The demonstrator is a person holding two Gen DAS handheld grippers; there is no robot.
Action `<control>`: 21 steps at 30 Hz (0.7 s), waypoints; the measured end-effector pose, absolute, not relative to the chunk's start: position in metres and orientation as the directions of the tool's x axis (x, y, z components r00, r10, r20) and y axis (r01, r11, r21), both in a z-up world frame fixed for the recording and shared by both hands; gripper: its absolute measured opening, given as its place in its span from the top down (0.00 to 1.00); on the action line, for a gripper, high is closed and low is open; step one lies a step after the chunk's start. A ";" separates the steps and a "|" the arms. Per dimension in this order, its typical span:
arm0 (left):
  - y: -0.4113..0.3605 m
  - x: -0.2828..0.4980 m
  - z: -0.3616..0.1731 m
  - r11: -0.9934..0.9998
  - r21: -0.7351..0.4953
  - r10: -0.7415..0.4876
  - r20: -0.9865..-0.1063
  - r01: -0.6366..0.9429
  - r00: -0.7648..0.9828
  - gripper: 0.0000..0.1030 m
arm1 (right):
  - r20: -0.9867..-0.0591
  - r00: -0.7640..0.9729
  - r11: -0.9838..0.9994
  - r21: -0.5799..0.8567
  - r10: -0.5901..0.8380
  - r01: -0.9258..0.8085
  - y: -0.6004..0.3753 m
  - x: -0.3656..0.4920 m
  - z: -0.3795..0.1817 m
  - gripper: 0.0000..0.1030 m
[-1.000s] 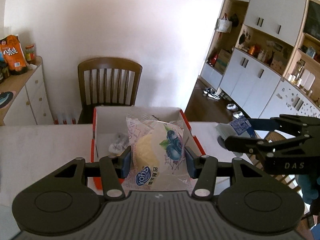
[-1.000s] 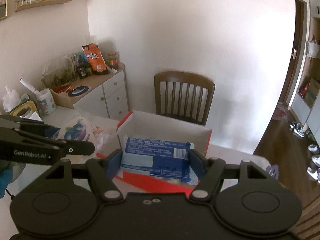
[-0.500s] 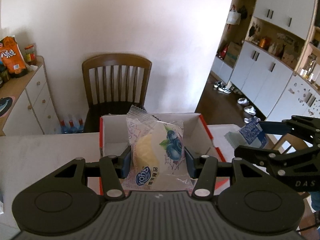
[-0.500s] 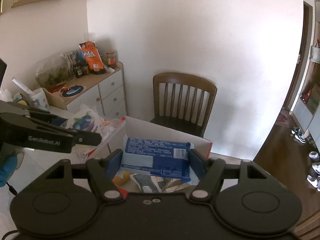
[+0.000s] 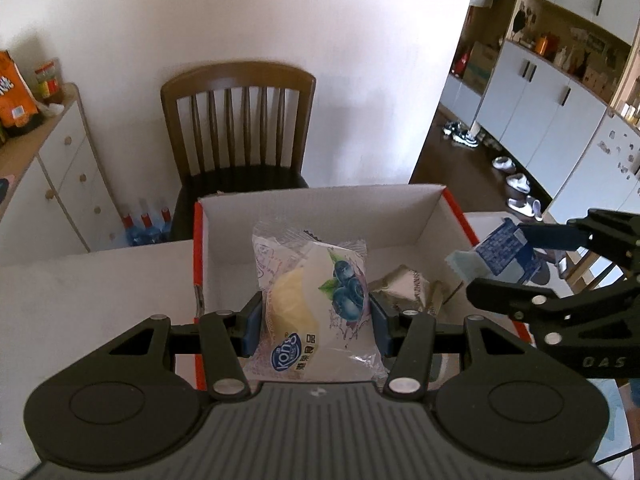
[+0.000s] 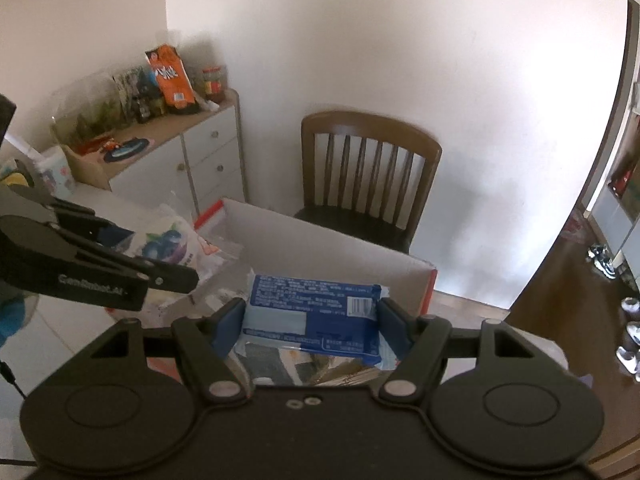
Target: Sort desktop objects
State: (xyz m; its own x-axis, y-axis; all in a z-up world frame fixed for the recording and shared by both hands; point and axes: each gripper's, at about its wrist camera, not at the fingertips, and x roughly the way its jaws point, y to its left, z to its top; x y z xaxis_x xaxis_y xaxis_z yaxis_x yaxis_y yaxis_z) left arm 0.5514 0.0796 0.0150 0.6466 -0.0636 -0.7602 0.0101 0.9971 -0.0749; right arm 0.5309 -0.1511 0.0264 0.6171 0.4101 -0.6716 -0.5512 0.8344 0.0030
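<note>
My left gripper (image 5: pixel 314 322) is shut on a clear blueberry bread packet (image 5: pixel 316 308) and holds it over the open red-and-white cardboard box (image 5: pixel 320 216). My right gripper (image 6: pixel 310 324) is shut on a blue tissue pack (image 6: pixel 314 314) and holds it over the same box (image 6: pixel 332 248). The right gripper with the blue pack also shows at the right of the left wrist view (image 5: pixel 508 276). The left gripper with the bread packet shows at the left of the right wrist view (image 6: pixel 168 256). Silver wrapped snacks (image 5: pixel 404 288) lie inside the box.
A wooden chair (image 5: pixel 240 128) stands behind the table's far edge (image 5: pixel 100 256). A white drawer cabinet (image 6: pixel 192 160) with snack bags stands at the left. Water bottles (image 5: pixel 146 228) stand on the floor beside the chair. White cupboards (image 5: pixel 560 96) line the right wall.
Both grippers have moved forward and tilted down over the box with their packets still held. The inside of the box and its wrapped snacks now show.
</note>
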 end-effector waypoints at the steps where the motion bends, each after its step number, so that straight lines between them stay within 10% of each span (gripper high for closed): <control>1: 0.080 0.555 0.011 0.997 -0.073 -0.062 -0.764 0.008 0.642 0.50 | -0.677 0.614 0.839 0.009 0.406 -0.545 -0.151 0.534 0.021 0.31; 21: 0.077 0.604 -0.047 0.998 -0.032 -0.053 -0.839 0.047 0.542 0.50 | -0.768 0.511 0.819 0.030 0.386 -0.573 -0.133 0.556 -0.036 0.31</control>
State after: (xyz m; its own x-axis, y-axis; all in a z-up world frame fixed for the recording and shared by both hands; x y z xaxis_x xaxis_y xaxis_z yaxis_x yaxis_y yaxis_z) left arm 0.6042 0.0770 -0.0470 0.5419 -0.0528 -0.8388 0.0471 0.9984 -0.0324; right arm 0.5562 -0.1331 -0.0362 0.5114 0.3856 -0.7680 -0.5731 0.8189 0.0295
